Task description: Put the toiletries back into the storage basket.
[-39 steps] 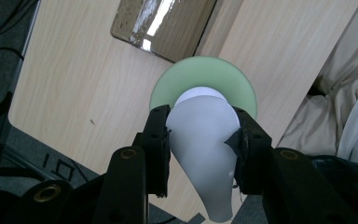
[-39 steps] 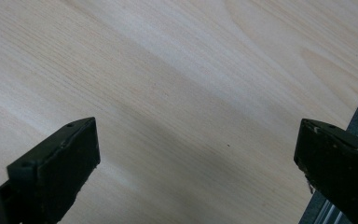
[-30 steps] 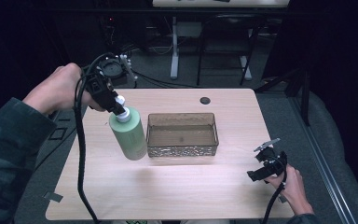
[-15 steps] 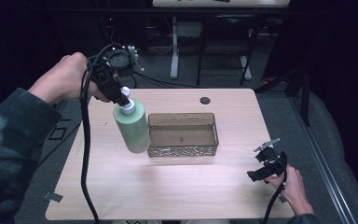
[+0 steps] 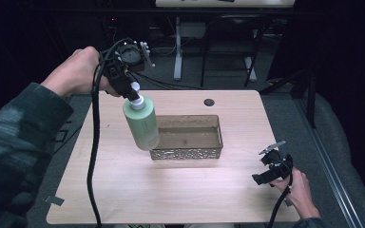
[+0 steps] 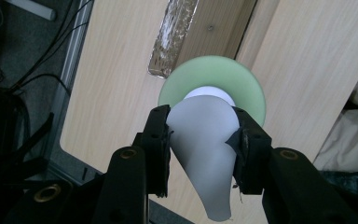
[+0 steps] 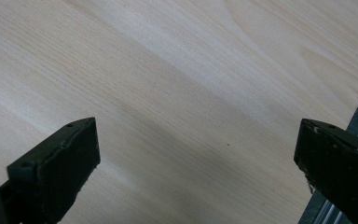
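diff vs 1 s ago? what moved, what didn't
The left gripper, shut on the white pump top of the green bottle, has carried the bottle up off the table and right, to hang tilted at the basket's left end. The basket and the open right gripper, low at the table's right edge, stayed put.

In the high view, the table [image 5: 185, 199] is spanning the centre and lower frame. The basket [image 5: 186, 153] is sitting on it at frame centre. The bottle [image 5: 141, 127] is hanging tilted just left of the basket, overlapping its left end, under the left gripper [image 5: 134, 90] at upper left. The right gripper [image 5: 272, 171] is resting at lower right, well apart. A round hole [image 5: 209, 102] is lying above the basket.
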Demonstrator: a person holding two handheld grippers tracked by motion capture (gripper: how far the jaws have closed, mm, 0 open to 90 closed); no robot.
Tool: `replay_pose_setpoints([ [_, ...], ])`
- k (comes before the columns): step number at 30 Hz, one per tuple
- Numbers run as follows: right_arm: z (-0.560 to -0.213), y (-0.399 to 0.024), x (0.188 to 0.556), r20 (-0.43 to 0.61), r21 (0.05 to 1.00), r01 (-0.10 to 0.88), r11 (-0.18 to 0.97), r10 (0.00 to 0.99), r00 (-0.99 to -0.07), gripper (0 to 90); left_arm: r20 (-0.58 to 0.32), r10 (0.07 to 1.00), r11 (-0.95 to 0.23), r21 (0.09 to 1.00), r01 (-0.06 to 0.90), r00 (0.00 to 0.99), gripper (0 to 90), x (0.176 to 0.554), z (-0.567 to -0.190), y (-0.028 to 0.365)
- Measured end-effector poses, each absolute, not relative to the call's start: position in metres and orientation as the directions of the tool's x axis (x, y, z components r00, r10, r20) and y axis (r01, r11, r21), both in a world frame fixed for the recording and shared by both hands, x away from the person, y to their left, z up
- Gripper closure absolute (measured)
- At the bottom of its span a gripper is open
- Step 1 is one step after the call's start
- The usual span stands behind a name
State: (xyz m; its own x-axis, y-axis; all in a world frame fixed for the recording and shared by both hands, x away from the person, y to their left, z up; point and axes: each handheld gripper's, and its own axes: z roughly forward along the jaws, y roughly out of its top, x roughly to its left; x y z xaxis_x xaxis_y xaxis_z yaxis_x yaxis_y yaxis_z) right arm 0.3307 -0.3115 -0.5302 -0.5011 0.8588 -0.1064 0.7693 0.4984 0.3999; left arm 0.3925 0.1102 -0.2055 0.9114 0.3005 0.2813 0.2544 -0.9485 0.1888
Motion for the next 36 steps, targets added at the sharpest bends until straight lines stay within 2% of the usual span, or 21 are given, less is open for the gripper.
replay_pose_setpoints([
  [15, -0.531, -0.312, 0.331, -0.104, 0.397, 0.768, 0.502, 0.856, -0.506, 0.0, 0.296, 0.252, -0.964, 0.157, 0.214, 0.921, 62.8, 0.403, -0.213, 0.092],
  [36, -0.532, -0.311, 0.331, -0.103, 0.398, 0.768, 0.503, 0.856, -0.507, 0.0, 0.325, 0.243, -0.967, 0.154, 0.203, 0.914, 62.9, 0.417, -0.220, 0.078],
])
